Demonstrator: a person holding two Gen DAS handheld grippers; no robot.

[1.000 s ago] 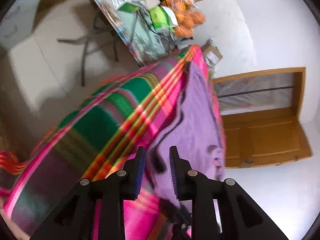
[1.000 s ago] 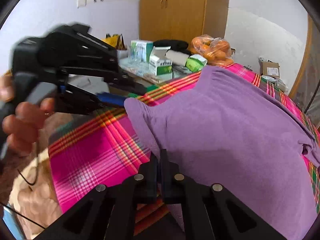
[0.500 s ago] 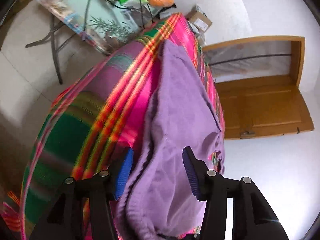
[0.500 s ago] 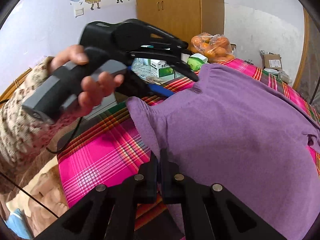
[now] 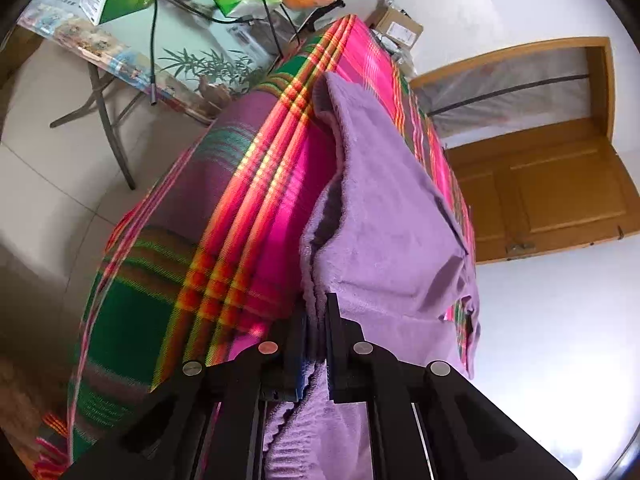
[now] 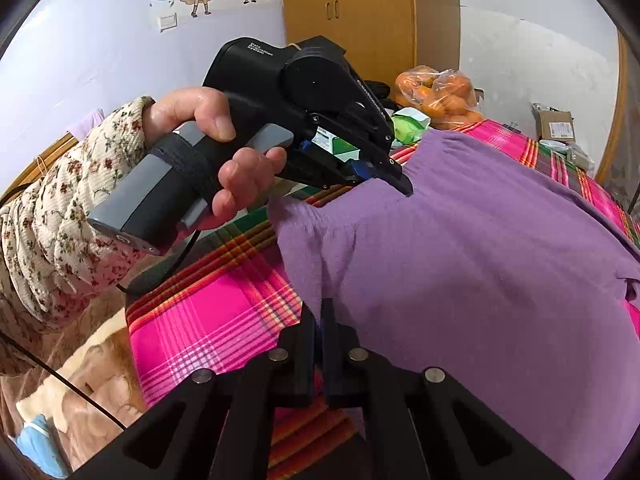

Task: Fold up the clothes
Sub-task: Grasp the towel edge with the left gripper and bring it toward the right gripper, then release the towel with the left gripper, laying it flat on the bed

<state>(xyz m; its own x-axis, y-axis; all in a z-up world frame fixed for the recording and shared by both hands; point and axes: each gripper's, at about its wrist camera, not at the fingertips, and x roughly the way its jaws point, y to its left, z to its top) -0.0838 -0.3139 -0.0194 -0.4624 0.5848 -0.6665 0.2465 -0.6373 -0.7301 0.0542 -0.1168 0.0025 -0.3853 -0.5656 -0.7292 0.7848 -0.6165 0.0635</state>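
Note:
A purple knit garment (image 6: 460, 264) lies spread over a pink, green and orange plaid cloth (image 6: 208, 320). In the left wrist view the same garment (image 5: 384, 216) runs away from me, and my left gripper (image 5: 318, 320) is shut on its near edge. In the right wrist view my right gripper (image 6: 319, 316) is shut on the garment's lower corner. That view also shows the left gripper (image 6: 384, 176), held by a hand in a floral sleeve (image 6: 60, 216), pinching the garment's far edge.
A folding table (image 5: 132, 52) beyond the cloth holds boxes, cables and a bag of oranges (image 6: 444, 96). A wooden wardrobe (image 6: 360, 12) stands behind, a wooden door (image 5: 552, 192) to the right, a cardboard box (image 6: 554, 124) on the floor.
My left gripper has gone from open around the garment's edge to shut on it. The right gripper has stayed shut on its corner.

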